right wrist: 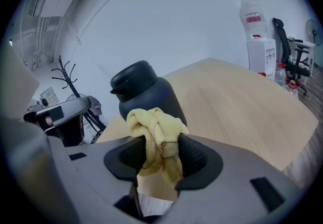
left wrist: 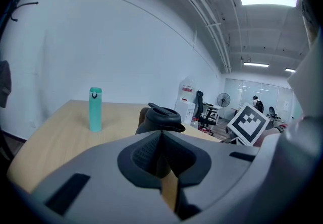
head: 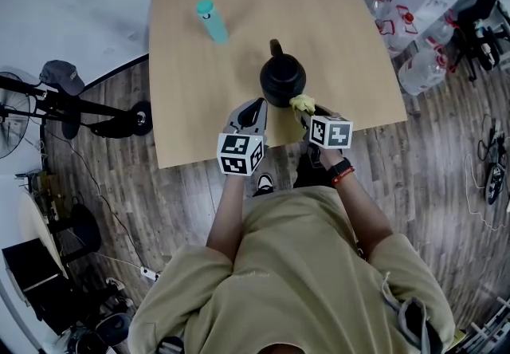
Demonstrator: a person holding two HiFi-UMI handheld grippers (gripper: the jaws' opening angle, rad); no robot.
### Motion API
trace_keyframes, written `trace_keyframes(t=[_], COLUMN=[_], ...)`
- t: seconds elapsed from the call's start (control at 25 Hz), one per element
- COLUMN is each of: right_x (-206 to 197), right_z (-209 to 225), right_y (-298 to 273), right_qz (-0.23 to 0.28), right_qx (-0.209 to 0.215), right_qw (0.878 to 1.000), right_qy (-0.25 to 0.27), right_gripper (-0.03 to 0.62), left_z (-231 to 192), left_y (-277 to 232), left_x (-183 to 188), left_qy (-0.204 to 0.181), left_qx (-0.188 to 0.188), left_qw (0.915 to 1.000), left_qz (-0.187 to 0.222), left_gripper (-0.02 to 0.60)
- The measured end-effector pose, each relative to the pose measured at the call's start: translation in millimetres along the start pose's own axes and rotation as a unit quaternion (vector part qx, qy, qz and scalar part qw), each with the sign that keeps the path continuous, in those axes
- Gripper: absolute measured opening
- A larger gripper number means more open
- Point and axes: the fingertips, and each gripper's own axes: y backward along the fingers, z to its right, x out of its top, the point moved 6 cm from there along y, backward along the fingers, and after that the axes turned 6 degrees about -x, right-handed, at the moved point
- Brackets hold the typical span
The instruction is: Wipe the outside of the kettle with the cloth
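Head view: we see the black kettle (head: 282,80) at mid-frame on the counter (head: 191,129), with the left claw (head: 256,105) and right claw (head: 307,112) just below it.

Left gripper view: our left claw is pressed together, empty.

Right gripper view: our right claw pinches the yellow cloth (right wrist: 154,129) at centre, just before the kettle.
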Motion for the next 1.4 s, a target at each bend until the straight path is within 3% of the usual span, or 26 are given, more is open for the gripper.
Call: trace_keyframes(t=[0.36,0.64,1.4], right_x=[21.1,44.5,92.6], right_z=[31.1,50.8,68.9], right_y=[-11.6,-25.0,-73.8], right_qz=[-0.002,0.001,-0.001], right_qx=[-0.007,-0.037,-0.027], right_qw=[0.998,0.989,0.978], right_qy=[0.057,0.142,0.207], right_gripper=[0.190,0.187,0.183], left_z=[1.9,-5.1,-19.5], left_y=[-14.8,-20.0,-18.7], left_x=[-0.3,-0.5,-6.4], left_qy=[-0.001,0.000,0.016], left_qx=[0.010,0.030,0.072], left_qw=[0.9999,0.9995,0.9971], left_qz=[-0.007,-0.010,-0.016], left_gripper=[0.025,0.025,0.025])
